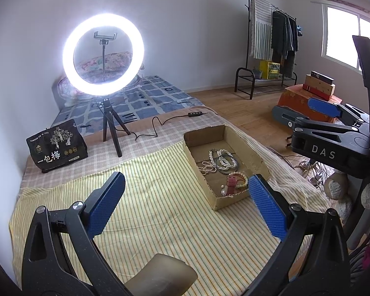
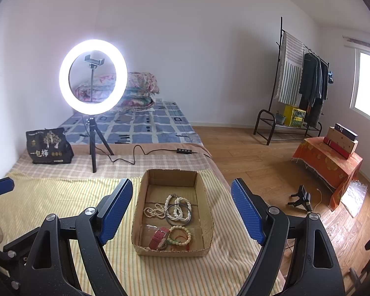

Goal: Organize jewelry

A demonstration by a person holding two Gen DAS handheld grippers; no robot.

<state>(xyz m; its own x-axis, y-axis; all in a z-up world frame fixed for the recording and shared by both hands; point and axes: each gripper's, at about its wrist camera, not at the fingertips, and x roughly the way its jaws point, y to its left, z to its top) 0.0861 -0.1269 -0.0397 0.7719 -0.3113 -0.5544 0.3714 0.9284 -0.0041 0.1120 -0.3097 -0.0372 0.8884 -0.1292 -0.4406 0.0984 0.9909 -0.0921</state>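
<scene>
A shallow cardboard box lies on the striped yellow cloth on the bed. In it are pearl strands, a dark bangle, a red-strapped watch and a pale bead bracelet. My right gripper is open and empty, held above the box's near end. My left gripper is open and empty, left of the box, with its right finger in front of the box's near corner. The right gripper shows at the right of the left wrist view.
A lit ring light on a tripod stands behind the cloth, its cable and controller trailing right. A black snack bag stands at the left. The bed edge runs right of the box; beyond are wood floor, a draped orange box and a clothes rack.
</scene>
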